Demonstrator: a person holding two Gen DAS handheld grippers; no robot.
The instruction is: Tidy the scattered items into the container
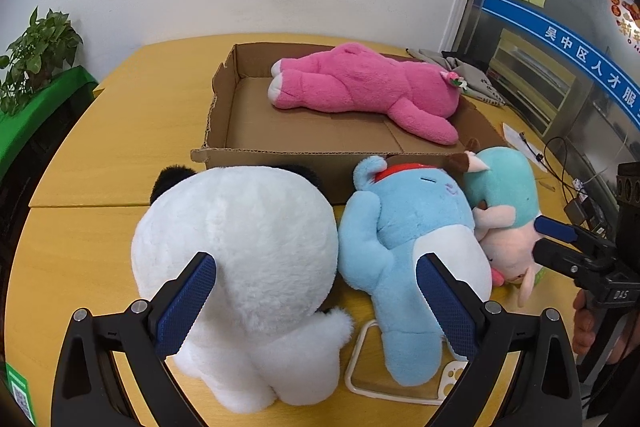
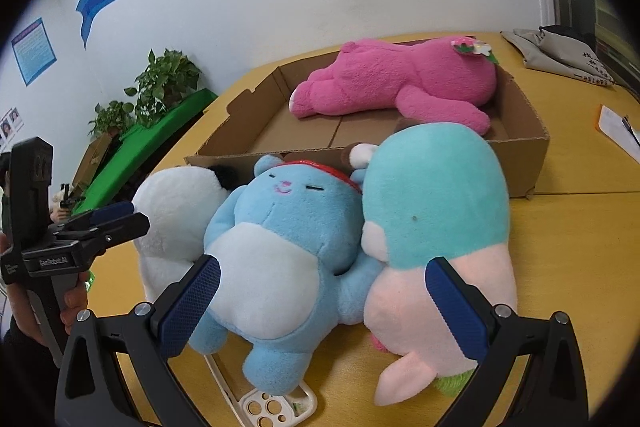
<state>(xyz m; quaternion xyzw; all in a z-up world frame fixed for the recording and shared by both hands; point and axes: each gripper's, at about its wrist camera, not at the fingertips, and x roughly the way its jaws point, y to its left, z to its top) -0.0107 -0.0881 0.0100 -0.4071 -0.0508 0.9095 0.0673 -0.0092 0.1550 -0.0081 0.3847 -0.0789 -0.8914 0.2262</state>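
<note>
A shallow cardboard box [image 1: 280, 157] [image 2: 524, 155] sits on the yellow table with a pink plush [image 1: 360, 87] [image 2: 400, 83] lying inside it. In front of the box lie three toys side by side: a white plush [image 1: 240, 247] [image 2: 176, 203], a blue plush [image 1: 408, 239] [image 2: 288, 227] and a teal-and-pink plush [image 1: 504, 203] [image 2: 436, 207]. My left gripper [image 1: 316, 291] [image 2: 116, 219] is open, straddling the gap between the white and blue toys. Over the blue and teal toys, my right gripper [image 2: 324, 295] [image 1: 554, 243] also stands open. Neither holds anything.
A white phone case [image 1: 360, 367] [image 2: 272, 407] lies partly under the blue plush. A grey cloth bag [image 2: 560, 55], papers [image 1: 520, 143] and cables [image 1: 568, 187] occupy the table's right side. Potted plants [image 1: 36, 55] on a green-covered ledge stand at the left.
</note>
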